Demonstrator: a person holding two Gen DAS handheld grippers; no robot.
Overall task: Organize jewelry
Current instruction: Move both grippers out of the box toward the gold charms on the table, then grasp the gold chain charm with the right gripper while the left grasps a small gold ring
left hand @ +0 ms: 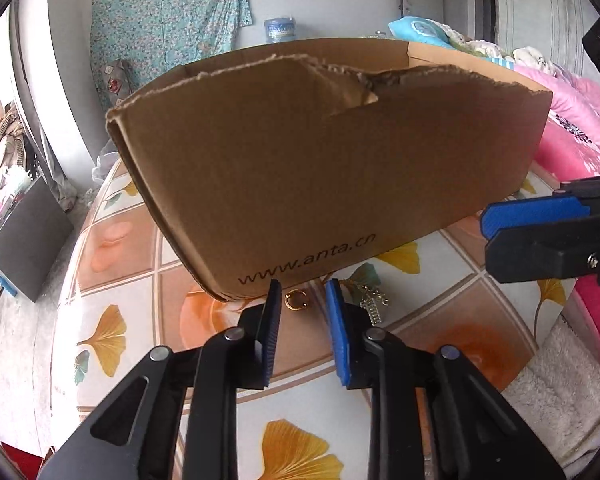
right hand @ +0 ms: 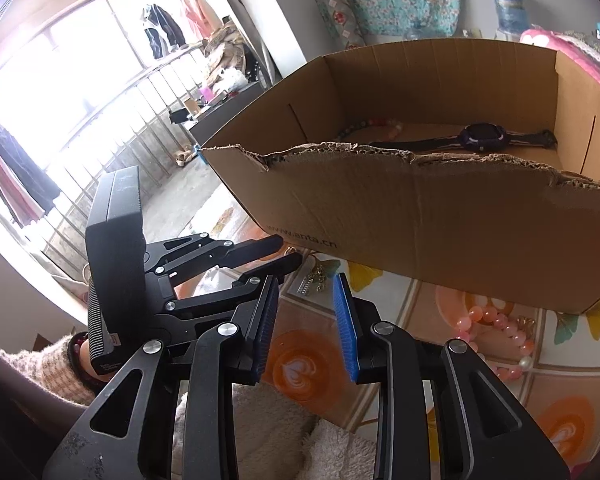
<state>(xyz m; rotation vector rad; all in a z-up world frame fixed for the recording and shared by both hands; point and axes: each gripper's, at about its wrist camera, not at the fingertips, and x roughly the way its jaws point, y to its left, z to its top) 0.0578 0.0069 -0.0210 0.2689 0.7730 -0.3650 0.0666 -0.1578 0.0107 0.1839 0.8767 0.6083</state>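
The left hand-held gripper stands with its jaws narrowly parted and nothing between the pads; the gold ring lies on the bench just beyond the tips, framed in the gap, hard against the near wall of the cardboard box. The right hand-held gripper is likewise narrowly parted and empty, poised above the bench with the silver chain piece just ahead of its tips and the pink bead bracelet lying to its right, near the box's near right corner. Inside the box, 2 items are seen from the right wrist view: a dark watch and a bead string along the far wall. Judgement: the step in hand is picking the ring. You should lower the left pads so they straddle the ring squarely, keeping clear of the box wall, since a nudge there could push the ring under the box edge. The ring is small and flat, so close gently and low to the surface; it may skid on the glossy cover. Keep your right tool back from the chain until the left has cleared.
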